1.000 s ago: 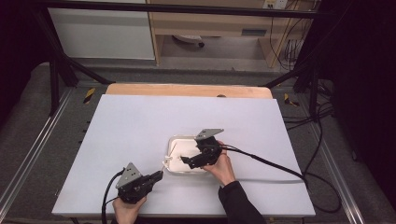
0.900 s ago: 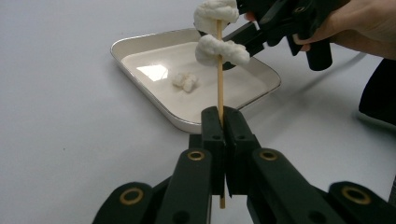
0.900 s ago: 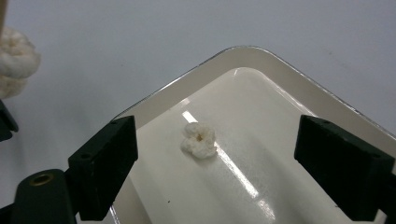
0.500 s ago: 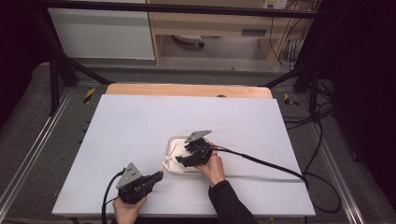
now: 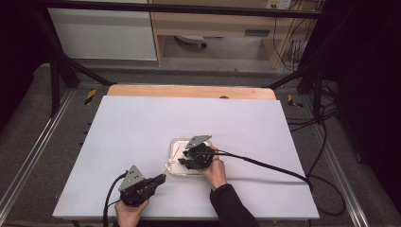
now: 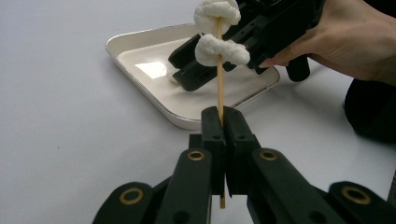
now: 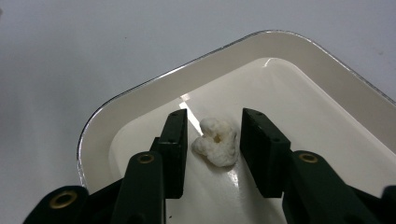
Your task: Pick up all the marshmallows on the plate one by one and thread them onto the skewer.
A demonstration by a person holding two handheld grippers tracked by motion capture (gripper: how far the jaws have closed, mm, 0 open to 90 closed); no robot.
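Step in hand, judged from the layout: picking the last white piece (image 7: 215,141) out of the tray (image 7: 140,100) so it can go on the skewer (image 6: 219,70).

Right hand-held gripper (image 7: 212,140) sits low inside the tray, jaws parted with the piece between them. The piece lies nearer the left jaw, almost touching it, with a clear gap to the right jaw. Nothing is gripped yet. The piece rests on the tray floor just ahead of the jaw tips' midline and shows a small hole near its centre.

To do it well, the person would likely centre the jaws on the piece first, then close gently. The piece looks soft and could crush or squirt sideways on the glossy tray. Keeping the hole facing outward would help threading.

Left hand-held gripper (image 6: 223,140) is closed tight on the skewer's lower part and holds it upright in its own view. Two white pieces (image 6: 219,49) are already threaded above the jaws. The skewer tip is hidden in the upper piece.

In the high view the left hand-held gripper (image 5: 158,179) waits on the worktop (image 5: 142,123) just short of the tray's near-left corner. The right one (image 5: 182,161) is over the tray.
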